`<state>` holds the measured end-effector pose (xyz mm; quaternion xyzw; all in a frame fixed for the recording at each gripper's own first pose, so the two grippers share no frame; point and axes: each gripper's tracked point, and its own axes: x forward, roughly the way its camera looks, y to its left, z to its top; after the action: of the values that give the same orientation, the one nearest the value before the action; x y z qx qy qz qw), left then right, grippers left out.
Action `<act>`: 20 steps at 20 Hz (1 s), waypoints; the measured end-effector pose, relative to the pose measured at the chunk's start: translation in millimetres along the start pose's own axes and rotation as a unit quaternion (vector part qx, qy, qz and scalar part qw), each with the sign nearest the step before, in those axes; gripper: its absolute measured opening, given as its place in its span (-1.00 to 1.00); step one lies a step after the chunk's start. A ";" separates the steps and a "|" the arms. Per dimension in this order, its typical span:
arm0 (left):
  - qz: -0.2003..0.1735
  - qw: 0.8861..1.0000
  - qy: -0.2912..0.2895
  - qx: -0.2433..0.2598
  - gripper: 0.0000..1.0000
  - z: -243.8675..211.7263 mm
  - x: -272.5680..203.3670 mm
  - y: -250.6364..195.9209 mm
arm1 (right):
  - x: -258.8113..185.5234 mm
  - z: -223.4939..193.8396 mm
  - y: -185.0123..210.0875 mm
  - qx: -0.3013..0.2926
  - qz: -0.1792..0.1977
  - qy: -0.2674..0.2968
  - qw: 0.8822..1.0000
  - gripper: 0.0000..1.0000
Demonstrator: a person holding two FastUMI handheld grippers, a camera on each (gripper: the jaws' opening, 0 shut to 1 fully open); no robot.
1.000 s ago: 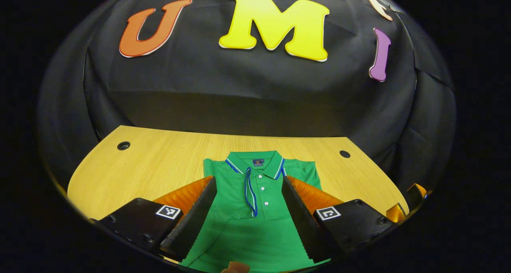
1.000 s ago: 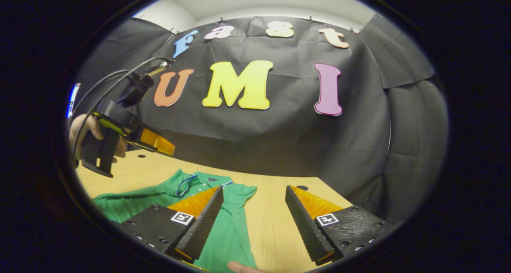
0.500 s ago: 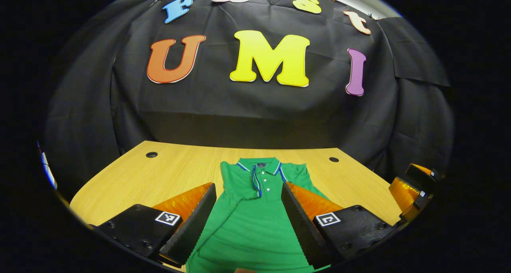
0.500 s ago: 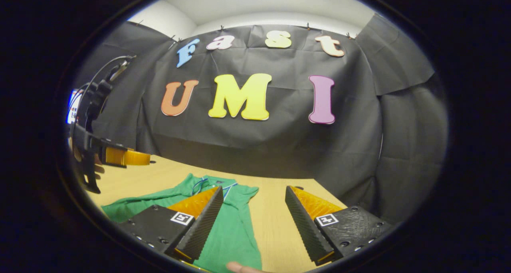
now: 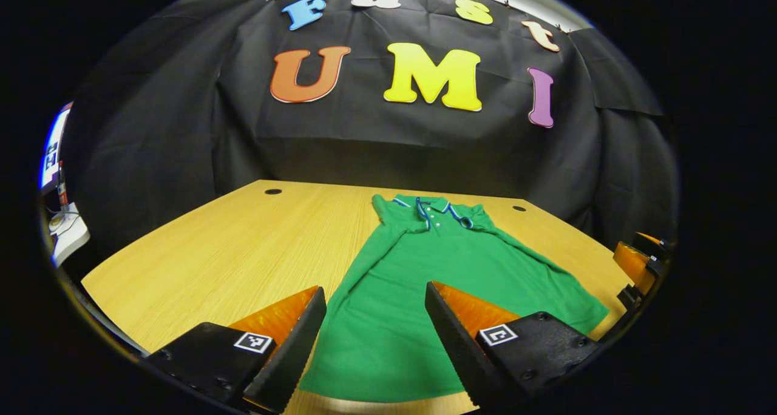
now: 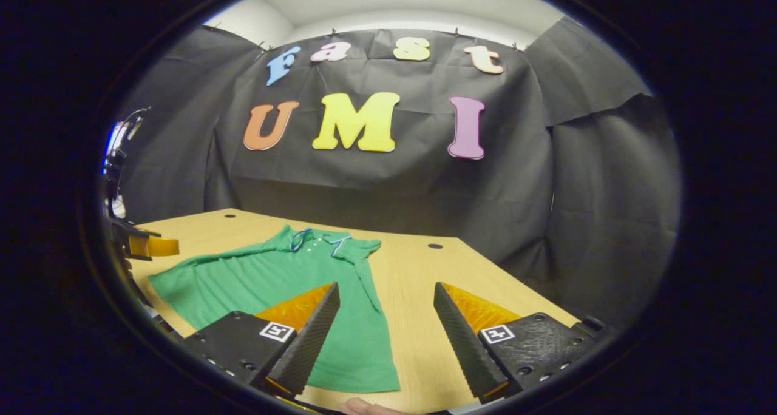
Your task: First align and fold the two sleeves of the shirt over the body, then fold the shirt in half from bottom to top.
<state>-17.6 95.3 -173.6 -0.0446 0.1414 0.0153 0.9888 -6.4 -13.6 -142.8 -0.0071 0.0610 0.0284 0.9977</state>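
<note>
A green polo shirt (image 5: 449, 269) is seen lying flat on the wooden tabletop (image 5: 243, 245), collar toward the booth's far wall and hem toward the near edge. In the left gripper view the shirt's outline is narrow at the shoulders and no sleeve is seen sticking out to either side, so both sleeves are judged to have been laid in over the body; how well they are aligned cannot be told. The bottom-to-top fold is judged not yet done, since the hem (image 5: 376, 394) lies spread near the front edge and the full length of the body is exposed.

The left hand-held gripper (image 5: 373, 348) is held wide apart above the hem area, nothing between its fingers. The right hand-held gripper (image 6: 385, 342) is likewise held wide, empty, above the shirt's right lower edge (image 6: 376, 378) and the bare tabletop beside it. Neither is seen touching the cloth.

A small dark label (image 5: 427, 201) can be made out inside the collar, but no writing on it is legible. Blue and white trim is seen along the collar edges. Square printed markers (image 5: 254, 342) are carried on the gripper bodies; no brand name can be read on them.
</note>
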 end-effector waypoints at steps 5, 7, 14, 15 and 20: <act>0.005 0.999 0.040 0.006 1.00 -40.6 -3.2 6.1 | 4.9 -66.3 -4.0 0.020 -0.011 0.088 0.996 0.92; 0.005 0.999 0.049 -0.001 1.00 -49.4 -3.5 6.9 | 5.3 -82.3 -5.3 0.021 -0.017 0.113 0.993 0.91; 0.013 0.999 0.046 0.010 1.00 -57.5 -2.4 8.2 | 1.8 -90.9 4.2 0.023 -0.008 0.125 0.992 0.89; 0.017 0.999 0.046 0.019 1.00 -58.5 -1.9 9.2 | 2.0 -91.7 4.4 0.025 -0.007 0.125 0.992 0.89; 0.040 0.998 0.047 0.028 0.63 -59.7 -1.7 15.5 | 3.4 -94.9 10.8 0.068 0.019 0.131 0.989 0.60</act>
<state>-36.6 105.2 -231.5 -0.0119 0.1896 0.0483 0.9806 -15.2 -4.3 -237.6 0.0583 0.1931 0.0421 0.9785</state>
